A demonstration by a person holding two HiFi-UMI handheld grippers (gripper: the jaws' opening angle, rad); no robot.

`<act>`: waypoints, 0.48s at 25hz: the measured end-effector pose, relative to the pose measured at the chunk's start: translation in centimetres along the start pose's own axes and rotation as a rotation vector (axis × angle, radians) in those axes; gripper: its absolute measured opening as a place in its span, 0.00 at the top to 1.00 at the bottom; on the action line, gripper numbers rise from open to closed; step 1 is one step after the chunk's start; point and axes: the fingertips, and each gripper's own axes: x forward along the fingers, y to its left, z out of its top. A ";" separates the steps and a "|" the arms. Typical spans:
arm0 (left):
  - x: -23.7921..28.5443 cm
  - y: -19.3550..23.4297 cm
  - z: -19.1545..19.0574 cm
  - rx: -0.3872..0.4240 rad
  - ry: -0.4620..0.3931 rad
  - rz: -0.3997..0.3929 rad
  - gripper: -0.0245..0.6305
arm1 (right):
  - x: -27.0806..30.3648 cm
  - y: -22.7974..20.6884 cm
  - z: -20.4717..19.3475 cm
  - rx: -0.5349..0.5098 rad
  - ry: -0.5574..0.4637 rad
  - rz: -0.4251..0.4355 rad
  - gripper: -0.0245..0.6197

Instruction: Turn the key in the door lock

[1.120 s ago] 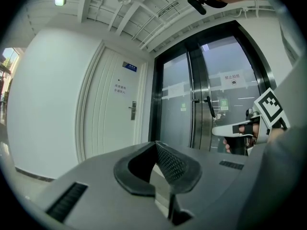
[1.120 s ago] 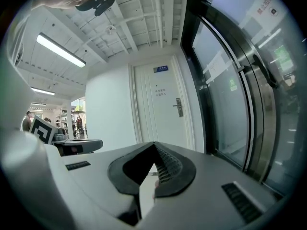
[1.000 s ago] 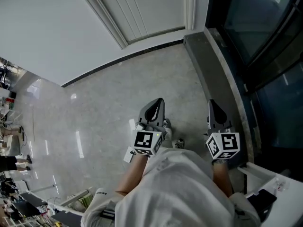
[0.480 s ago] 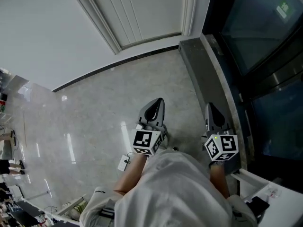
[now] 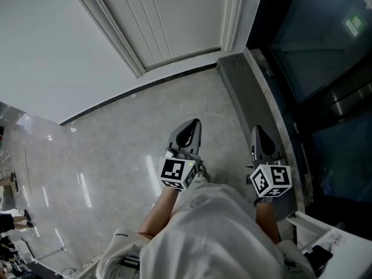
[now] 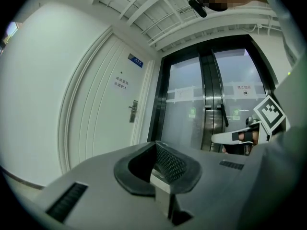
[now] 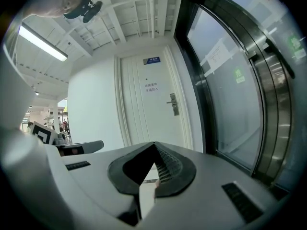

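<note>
door (image 7: 151,111) ahead; left gripper (image 5: 190,129), right gripper (image 5: 258,133) both closed.

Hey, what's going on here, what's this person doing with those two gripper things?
A person holds the left gripper and right gripper out over a polished floor, both shut and empty. The white door with its lock is ahead, clear of both grippers. No key is discernible from here, so the turning hasn't begun.

no lettering legible. noted blue plate (image 7: 152,60) above white door (image 7: 144,114) and two-line notice (image 7: 151,87) on it, characters too small; green sign (image 6: 192,113) and paper sheet (image 6: 244,89) on glass door (image 6: 182,133), unreadable.
</note>
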 end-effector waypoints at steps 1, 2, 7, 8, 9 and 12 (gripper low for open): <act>0.4 1.0 0.3 0.002 -0.002 -0.002 0.95 | 0.9 0.5 0.1 0.000 -0.002 0.000 0.96; 0.8 1.9 0.5 0.004 -0.001 -0.002 0.95 | 1.7 0.9 0.1 0.000 -0.003 0.000 0.96; 2.6 3.8 0.2 0.000 0.026 -0.010 0.95 | 4.1 1.3 -0.2 -0.002 0.017 -0.001 0.96; 2.9 4.0 0.1 0.000 0.028 -0.013 0.95 | 4.6 1.2 -0.2 -0.003 0.020 -0.001 0.96; 3.3 4.3 -0.2 -0.002 0.032 -0.014 0.95 | 5.1 1.1 -0.3 -0.006 0.021 -0.001 0.96; 4.8 5.1 -1.3 -0.013 0.054 -0.016 0.95 | 6.5 0.1 -1.0 -0.004 0.033 -0.025 0.96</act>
